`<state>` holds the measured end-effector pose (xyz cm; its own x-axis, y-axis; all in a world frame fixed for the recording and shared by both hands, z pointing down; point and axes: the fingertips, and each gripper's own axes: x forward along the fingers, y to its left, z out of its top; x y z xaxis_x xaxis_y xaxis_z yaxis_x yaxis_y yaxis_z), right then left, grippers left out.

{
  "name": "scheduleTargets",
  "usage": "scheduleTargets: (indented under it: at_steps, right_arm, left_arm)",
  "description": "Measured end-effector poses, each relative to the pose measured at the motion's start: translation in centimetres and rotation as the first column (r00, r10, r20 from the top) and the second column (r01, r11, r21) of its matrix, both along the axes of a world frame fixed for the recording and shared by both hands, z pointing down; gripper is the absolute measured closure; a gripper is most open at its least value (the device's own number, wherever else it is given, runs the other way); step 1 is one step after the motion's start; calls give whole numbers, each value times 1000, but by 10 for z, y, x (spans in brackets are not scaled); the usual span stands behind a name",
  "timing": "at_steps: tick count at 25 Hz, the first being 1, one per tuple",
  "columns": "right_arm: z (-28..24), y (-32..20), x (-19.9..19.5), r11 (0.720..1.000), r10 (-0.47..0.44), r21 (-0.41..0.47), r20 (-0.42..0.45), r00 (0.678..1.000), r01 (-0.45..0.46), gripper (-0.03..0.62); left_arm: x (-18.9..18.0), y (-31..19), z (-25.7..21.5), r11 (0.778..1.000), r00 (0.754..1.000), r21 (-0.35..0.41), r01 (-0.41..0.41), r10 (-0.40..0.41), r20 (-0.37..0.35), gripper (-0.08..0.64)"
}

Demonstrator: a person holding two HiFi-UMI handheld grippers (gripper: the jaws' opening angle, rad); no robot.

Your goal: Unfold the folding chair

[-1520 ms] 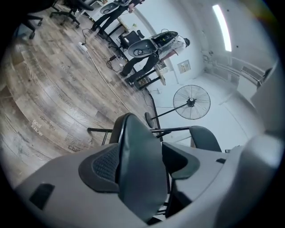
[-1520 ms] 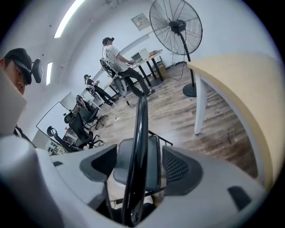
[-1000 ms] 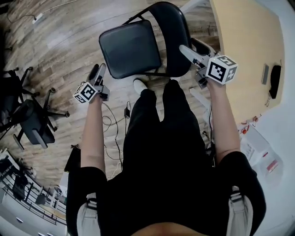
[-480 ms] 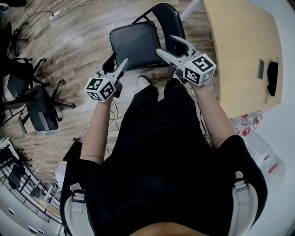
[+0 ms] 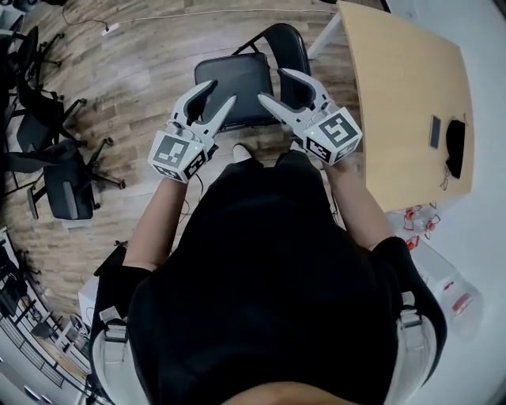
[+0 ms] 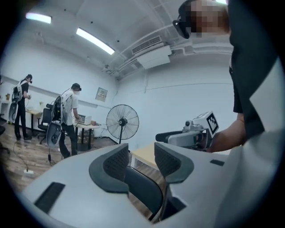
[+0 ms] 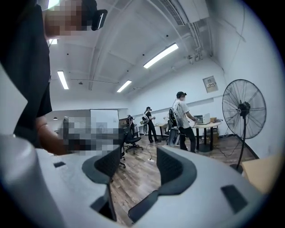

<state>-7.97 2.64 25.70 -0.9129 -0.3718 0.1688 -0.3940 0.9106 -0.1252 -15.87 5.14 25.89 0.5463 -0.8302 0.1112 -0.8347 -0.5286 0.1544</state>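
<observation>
the floor is pale wood plank, wide and bare to the left of the folding chair and beyond it, with a thin cable running along its far side. the folding chair stands opened out on that floor just ahead of the person's feet, its dark seat lying level and its backrest upright on the side toward the tabletop. that light wooden tabletop fills the right of the head view, its near corner close to the backrest, so the chair is hemmed in on that side. a small dark slab and a black object lie near its right edge. black office chairs crowd the left edge of the floor, well apart from the folding chair. farther off, the room is long and white-walled with strip lights, a standing fan and people at work by other tables. both claws are held up in front of the person, over the near edge of the seat in the head view, touching nothing. the left claw has its jaws partly apart, having just been closing, with nothing between them. the right claw stands wider, has also just been closing a little, and its gap is empty too.
</observation>
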Motion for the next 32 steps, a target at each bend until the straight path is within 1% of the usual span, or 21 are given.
scheduleTargets:
  at_steps: [2, 4, 8, 11, 13, 17, 24, 32]
  right_arm:
    - [-9, 5, -1, 1000, -9, 20, 14, 1000, 9, 366]
    - [-13, 7, -3, 999, -6, 33, 28, 1000, 5, 419]
    - [-22, 8, -6, 999, 6, 50, 57, 998, -9, 505]
    - [-27, 9, -9, 997, 8, 73, 68, 998, -13, 550]
    - [-29, 10, -9, 996, 13, 84, 71, 997, -19, 585]
    - [-28, 10, -9, 996, 18, 89, 67, 998, -24, 591]
    - [-27, 6, -7, 996, 26, 88, 67, 997, -32, 592]
    - [-29, -5, -4, 996, 41, 76, 72, 997, -46, 592]
  left_arm:
    - [4, 3, -5, 1000, 1000, 25, -2, 1, 30, 404]
    - [5, 4, -5, 999, 999, 34, 1, -3, 47, 430]
    - [7, 2, -8, 999, 998, 48, 14, -17, 63, 525]
    - [7, -1, -11, 998, 998, 57, 21, -24, 63, 557]
    - [8, -2, -12, 998, 997, 68, 18, -23, 74, 565]
    - [10, -6, -16, 996, 997, 85, 20, -27, 78, 566]
    - [11, -9, -14, 996, 996, 81, 26, -33, 85, 565]
    - [12, -19, -16, 996, 996, 78, 34, -40, 77, 565]
